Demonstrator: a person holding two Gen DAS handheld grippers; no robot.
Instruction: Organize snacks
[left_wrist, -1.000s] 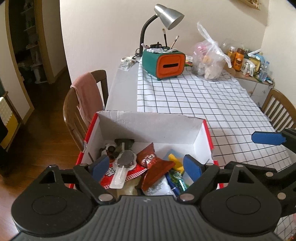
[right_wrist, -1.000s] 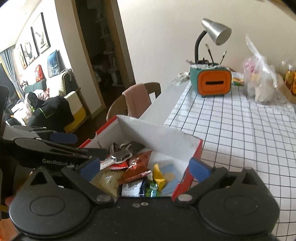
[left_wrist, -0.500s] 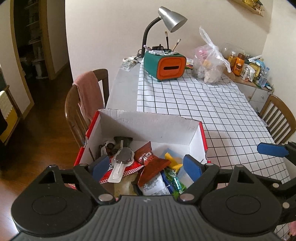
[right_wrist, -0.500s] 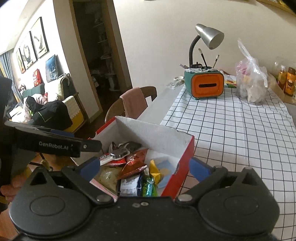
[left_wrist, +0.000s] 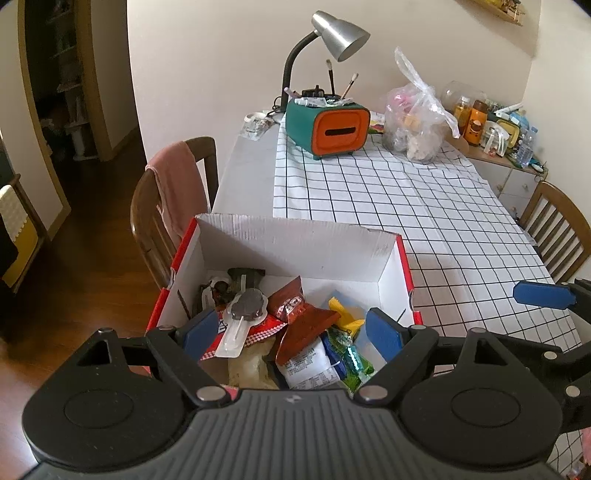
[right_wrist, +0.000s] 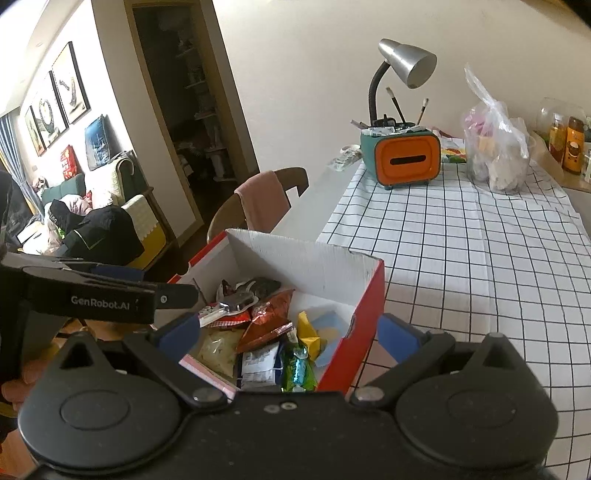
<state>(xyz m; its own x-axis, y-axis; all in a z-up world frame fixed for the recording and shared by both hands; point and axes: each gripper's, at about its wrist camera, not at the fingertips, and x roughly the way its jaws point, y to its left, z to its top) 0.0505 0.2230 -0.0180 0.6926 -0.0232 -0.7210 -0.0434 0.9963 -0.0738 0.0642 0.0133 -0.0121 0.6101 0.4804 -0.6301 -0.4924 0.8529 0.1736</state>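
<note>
A red cardboard box with white inner walls (left_wrist: 295, 240) (right_wrist: 306, 258) stands at the table's near left corner, filled with several snack packets: a brown foil bag (left_wrist: 295, 306) (right_wrist: 273, 314), a lollipop-shaped chocolate (left_wrist: 245, 306), a yellow wrapper (left_wrist: 341, 314) (right_wrist: 308, 332) and a green wrapper (left_wrist: 352, 360) (right_wrist: 295, 365). My left gripper (left_wrist: 291, 332) hovers open over the box's near end, nothing between its blue pads. My right gripper (right_wrist: 288, 332) is open too, its fingers straddling the box's right wall, holding nothing.
A checked cloth (left_wrist: 406, 206) covers the table. At the far end stand a teal and orange holder (left_wrist: 328, 127), a silver desk lamp (left_wrist: 340, 29) and a clear plastic bag (left_wrist: 415, 122). Wooden chairs stand left (left_wrist: 166, 206), with a pink cloth, and right (left_wrist: 557, 225).
Both grippers have pulled back and risen a little from the box, so more of the table shows. The snacks lie as before and both grippers stay open.
</note>
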